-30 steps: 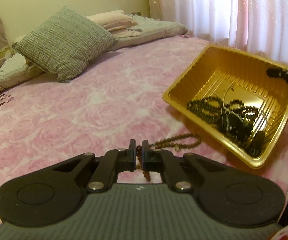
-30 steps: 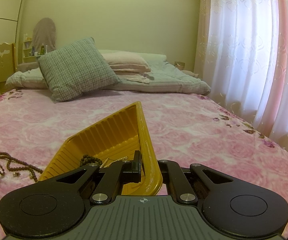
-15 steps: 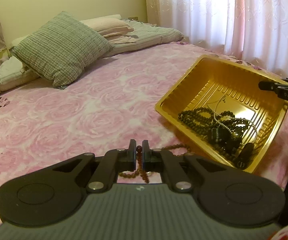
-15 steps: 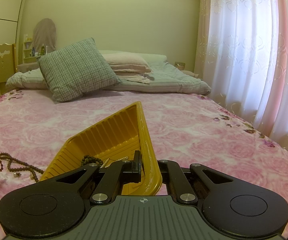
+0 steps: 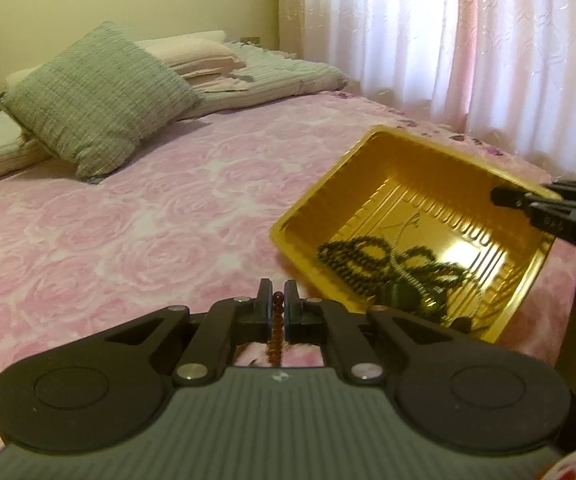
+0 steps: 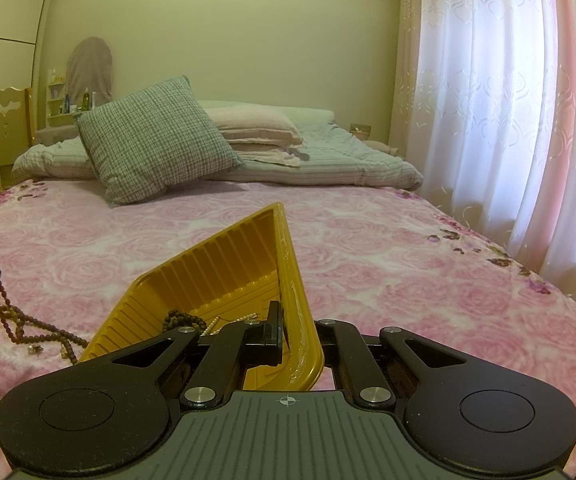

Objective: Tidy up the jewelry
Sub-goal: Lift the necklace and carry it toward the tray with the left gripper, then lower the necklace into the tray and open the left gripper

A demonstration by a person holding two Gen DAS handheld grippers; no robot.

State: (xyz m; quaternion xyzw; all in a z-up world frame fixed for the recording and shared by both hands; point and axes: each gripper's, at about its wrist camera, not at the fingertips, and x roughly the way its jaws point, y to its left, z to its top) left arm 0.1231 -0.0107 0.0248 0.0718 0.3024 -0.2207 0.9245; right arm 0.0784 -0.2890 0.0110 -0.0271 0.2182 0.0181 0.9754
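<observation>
My left gripper (image 5: 276, 305) fingers are pinched on the brown bead strand (image 5: 276, 336), which hangs down from them with its tail trailing on the pink bedspread (image 5: 128, 248). The gold tray (image 5: 367, 148) sits just right of that strand, tilted open toward it, dark beads (image 5: 367, 256) piled at its low end. My right gripper (image 6: 288, 334) fingers clamp the tray's near rim. I'd say left carries rightward into it.

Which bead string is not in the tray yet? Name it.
The reddish-brown bead string: it trails on the bedspread, one end pinched in the left gripper. The dark strings lie inside the yellow tray.
</observation>
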